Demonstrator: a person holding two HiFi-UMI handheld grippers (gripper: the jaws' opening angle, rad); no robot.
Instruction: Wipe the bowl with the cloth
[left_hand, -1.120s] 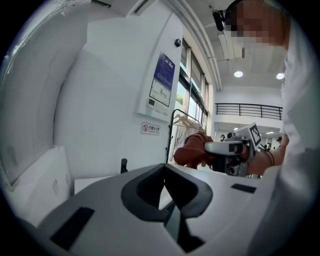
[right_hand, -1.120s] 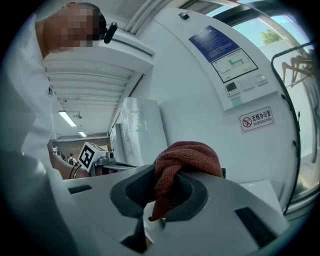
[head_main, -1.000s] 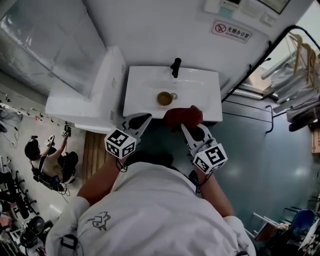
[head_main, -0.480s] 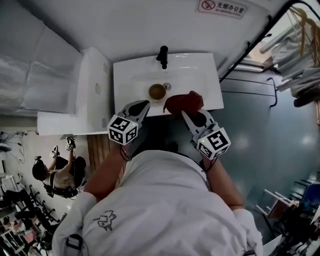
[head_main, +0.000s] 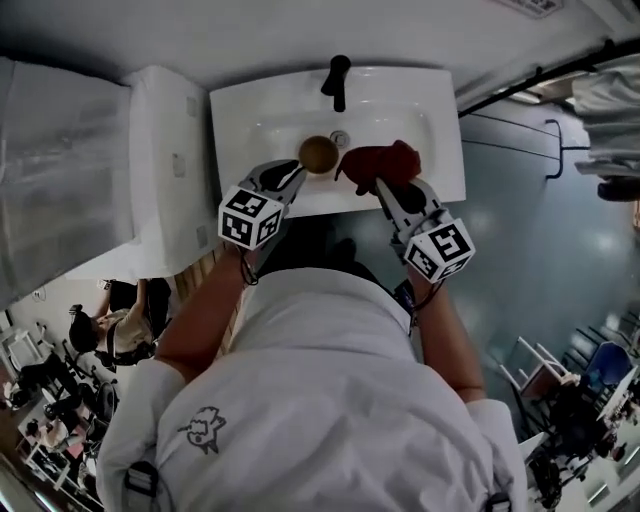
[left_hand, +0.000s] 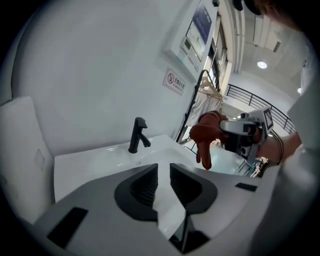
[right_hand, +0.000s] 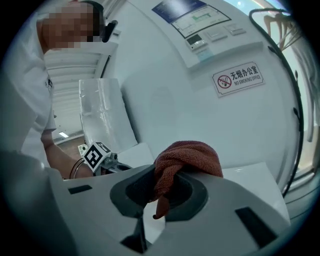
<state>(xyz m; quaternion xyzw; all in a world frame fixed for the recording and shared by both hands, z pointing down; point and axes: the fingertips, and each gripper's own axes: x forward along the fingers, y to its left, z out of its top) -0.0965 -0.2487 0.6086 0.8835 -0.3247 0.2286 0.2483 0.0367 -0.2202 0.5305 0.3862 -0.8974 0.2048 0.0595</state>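
Clamping cloth (head_main: 385, 160), right gripper (head_main: 388, 188) beside bowl (head_main: 318, 153); left gripper (head_main: 287, 175) jaws just opened partway, empty, tips near bowl

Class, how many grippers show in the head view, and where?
2. The left gripper, empty, its jaws have just been opening, reaches toward the bowl in the sink; the right gripper holds the cloth over the sink's front right. None looks hidden.
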